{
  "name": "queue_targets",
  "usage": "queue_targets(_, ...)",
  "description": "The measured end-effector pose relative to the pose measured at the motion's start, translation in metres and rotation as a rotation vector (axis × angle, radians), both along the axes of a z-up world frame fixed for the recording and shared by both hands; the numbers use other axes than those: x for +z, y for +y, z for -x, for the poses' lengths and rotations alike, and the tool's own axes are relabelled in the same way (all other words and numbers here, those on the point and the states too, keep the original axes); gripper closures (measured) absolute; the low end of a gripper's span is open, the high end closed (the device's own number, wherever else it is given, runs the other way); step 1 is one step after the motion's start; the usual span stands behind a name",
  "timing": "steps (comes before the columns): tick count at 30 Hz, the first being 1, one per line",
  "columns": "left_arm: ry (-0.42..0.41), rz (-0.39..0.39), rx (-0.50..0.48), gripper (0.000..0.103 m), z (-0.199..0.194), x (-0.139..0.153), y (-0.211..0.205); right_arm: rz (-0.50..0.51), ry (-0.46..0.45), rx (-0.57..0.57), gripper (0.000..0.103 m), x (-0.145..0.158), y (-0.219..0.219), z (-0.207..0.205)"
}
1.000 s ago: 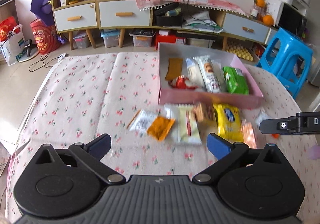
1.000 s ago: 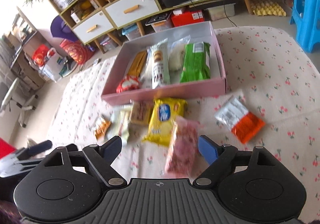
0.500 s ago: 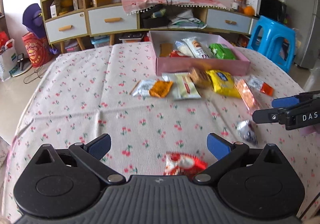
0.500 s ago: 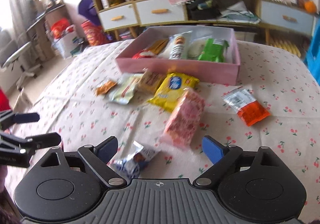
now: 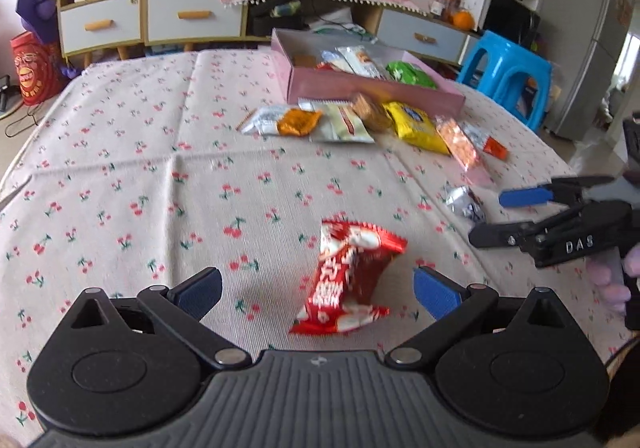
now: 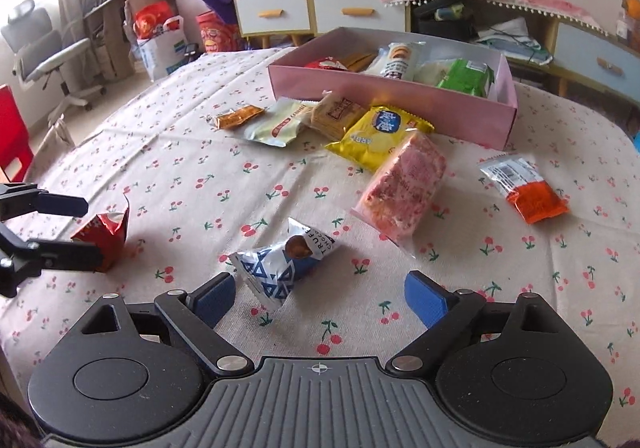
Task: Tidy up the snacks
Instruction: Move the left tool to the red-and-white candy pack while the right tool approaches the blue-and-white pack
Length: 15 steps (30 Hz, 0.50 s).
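A red snack packet lies on the cherry-print tablecloth between the open jaws of my left gripper; it also shows in the right wrist view. A blue and white truffle packet lies just ahead of my open right gripper, nearer its left finger; it also shows in the left wrist view. A pink box holding several snacks stands at the far side. Several loose packets lie in front of it: yellow, pink, orange and white.
The other gripper shows at each view's edge, the right one and the left one. A blue stool stands beyond the table's right edge. Cabinets with drawers line the far wall. An office chair stands left.
Both grippers have drawn back from the box toward the near side of the table and lowered. The red packet and the truffle packet have come into view between their jaws.
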State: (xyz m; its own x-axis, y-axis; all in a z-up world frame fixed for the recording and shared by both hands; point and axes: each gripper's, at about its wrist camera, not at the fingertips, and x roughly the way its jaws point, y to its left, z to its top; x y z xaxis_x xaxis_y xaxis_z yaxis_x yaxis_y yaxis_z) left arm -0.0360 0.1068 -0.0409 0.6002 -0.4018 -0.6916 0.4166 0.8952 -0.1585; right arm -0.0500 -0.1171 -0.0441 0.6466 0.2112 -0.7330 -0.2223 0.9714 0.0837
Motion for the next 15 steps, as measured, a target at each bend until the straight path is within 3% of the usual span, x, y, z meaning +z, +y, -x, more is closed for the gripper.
queue_targets(7,0.010,-0.038,-0.032,0.007,0.002,-0.002,-0.005,0.022,-0.010,0.012,0.007,-0.003,0.008,0.000)
queue_targets(15,0.009,-0.045,-0.057,0.040,0.005,0.001,-0.006,0.024,-0.019,0.026,0.007,-0.002,0.011,0.001)
